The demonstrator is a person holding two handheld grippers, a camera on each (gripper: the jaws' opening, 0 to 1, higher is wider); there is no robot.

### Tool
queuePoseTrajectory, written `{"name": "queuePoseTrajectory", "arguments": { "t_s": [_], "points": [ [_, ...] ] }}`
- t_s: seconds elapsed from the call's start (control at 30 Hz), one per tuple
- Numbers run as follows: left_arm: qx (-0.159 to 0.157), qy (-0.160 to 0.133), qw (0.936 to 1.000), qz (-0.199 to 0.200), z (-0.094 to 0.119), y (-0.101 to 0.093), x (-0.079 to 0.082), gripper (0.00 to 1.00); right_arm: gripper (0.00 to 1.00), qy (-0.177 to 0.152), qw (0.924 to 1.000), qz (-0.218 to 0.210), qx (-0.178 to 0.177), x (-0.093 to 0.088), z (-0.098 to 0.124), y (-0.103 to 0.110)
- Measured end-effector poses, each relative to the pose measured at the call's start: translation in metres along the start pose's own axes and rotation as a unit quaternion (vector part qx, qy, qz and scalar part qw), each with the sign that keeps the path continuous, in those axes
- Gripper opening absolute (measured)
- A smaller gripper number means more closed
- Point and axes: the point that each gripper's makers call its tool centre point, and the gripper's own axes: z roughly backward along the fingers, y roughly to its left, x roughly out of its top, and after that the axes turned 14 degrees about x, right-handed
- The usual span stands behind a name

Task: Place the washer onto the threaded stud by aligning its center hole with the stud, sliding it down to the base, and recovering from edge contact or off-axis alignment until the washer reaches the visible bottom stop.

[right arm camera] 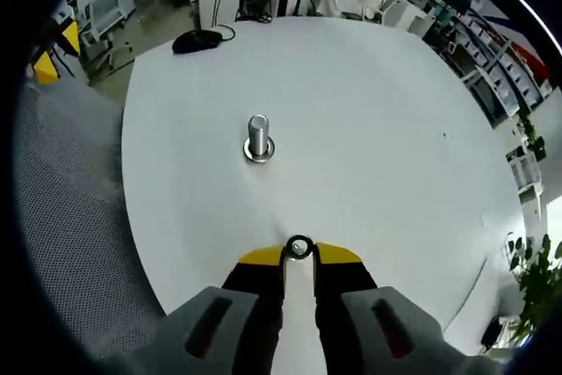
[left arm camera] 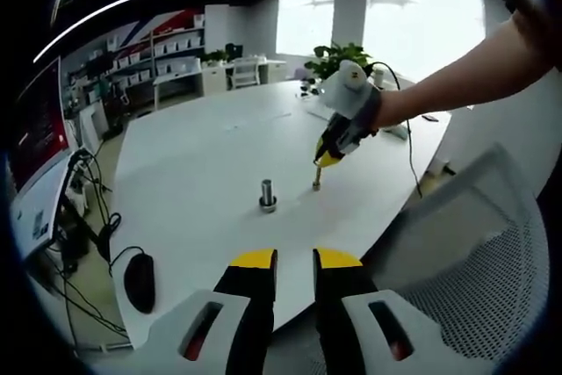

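Between the yellow tips of the right gripper [right arm camera: 299, 256], low over the white tabletop [right arm camera: 395, 147], sits a small flat metal washer [right arm camera: 299, 247], ring upright, hole visible, pinched at its lower edge. Jaws clenched on it. Ahead of those tips and slightly left, well apart, stands the short silver threaded stud on its round base [right arm camera: 257, 139], upright, nothing on it yet.

Left gripper view: right gripper [left arm camera: 322, 162] held in a person's hand [left arm camera: 395, 107], tips down near the table, just beside the stud [left arm camera: 268, 194] on its far right. Left gripper [left arm camera: 295, 259] hangs back at the table's near edge; jaws nearly together, nothing between them.

Step in hand, by my reading: carrying the washer toward the stud, alignment not yet begun. Next move calls for lifting above the stud top, turning the washer flat, centring hole over the axis, then lowering to the base.
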Motion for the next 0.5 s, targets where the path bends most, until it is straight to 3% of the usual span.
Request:
{"name": "queuePoseTrajectory", "arguments": {
  "t_s": [0.5],
  "points": [
    [-0.001, 0.002, 1.0000, -0.001, 0.003, -0.002, 0.001, 0.14, 0.14, 0.018, 0.9998, -0.012, 0.006, -0.012, -0.016, -0.004]
  ]
}}
